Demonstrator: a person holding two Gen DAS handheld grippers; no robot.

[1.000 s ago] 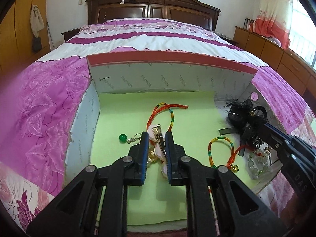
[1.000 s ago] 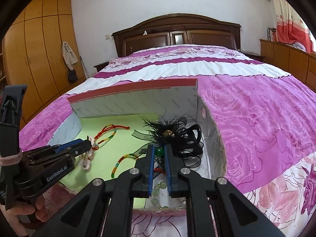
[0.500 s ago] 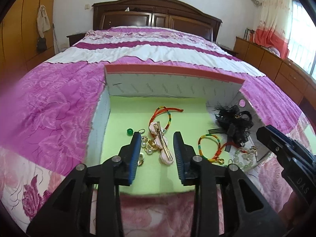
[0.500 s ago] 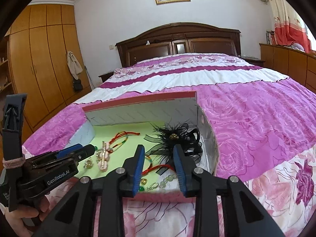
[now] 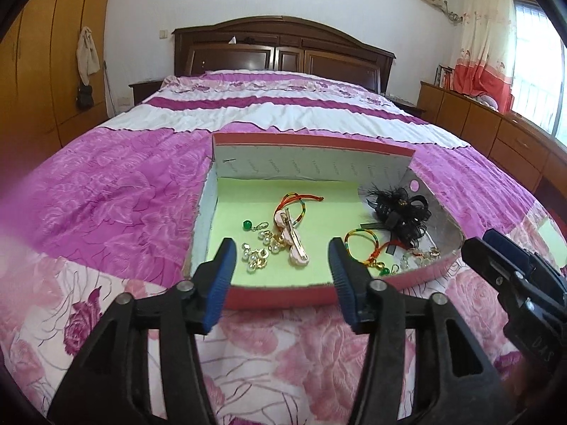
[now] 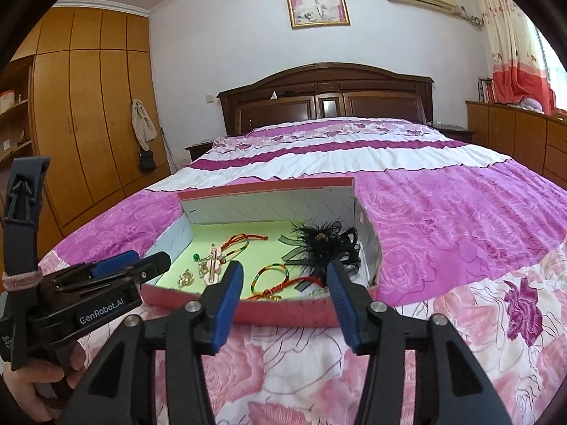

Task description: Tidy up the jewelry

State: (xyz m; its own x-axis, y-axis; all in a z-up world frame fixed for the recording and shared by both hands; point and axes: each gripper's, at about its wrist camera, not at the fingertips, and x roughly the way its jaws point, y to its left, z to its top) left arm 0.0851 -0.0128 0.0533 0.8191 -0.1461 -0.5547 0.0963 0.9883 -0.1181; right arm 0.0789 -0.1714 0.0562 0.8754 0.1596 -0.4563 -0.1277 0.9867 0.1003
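Observation:
A red-rimmed box (image 5: pixel 283 295) with a green lining lies on the bed. In it lie a pink flower hair clip (image 5: pixel 290 239), pearl earrings (image 5: pixel 255 256), a green bead (image 5: pixel 247 225), two coloured cord bracelets (image 5: pixel 359 244), a black feather hairpiece (image 5: pixel 400 212) and clear beads (image 5: pixel 414 258). My left gripper (image 5: pixel 281 248) hangs just before the near rim, its jaws opening with nothing between them. My right gripper (image 6: pixel 283 269) is also back from the box (image 6: pixel 283 313), jaws opening and empty. Each gripper shows in the other's view: the right gripper (image 5: pixel 483 244) and the left gripper (image 6: pixel 149 260).
The box rests on a pink and purple flowered quilt (image 6: pixel 443 219). A dark wooden headboard (image 6: pixel 326 95) is at the far end, a wardrobe (image 6: pixel 88 124) on the left and low cabinets (image 5: pixel 496 134) on the right. A hand (image 6: pixel 39 382) holds the left gripper's handle.
Both grippers have drawn back out of the box and risen a little, and their jaws have opened. The hair clip and the beads they were shut around now lie free in the box.

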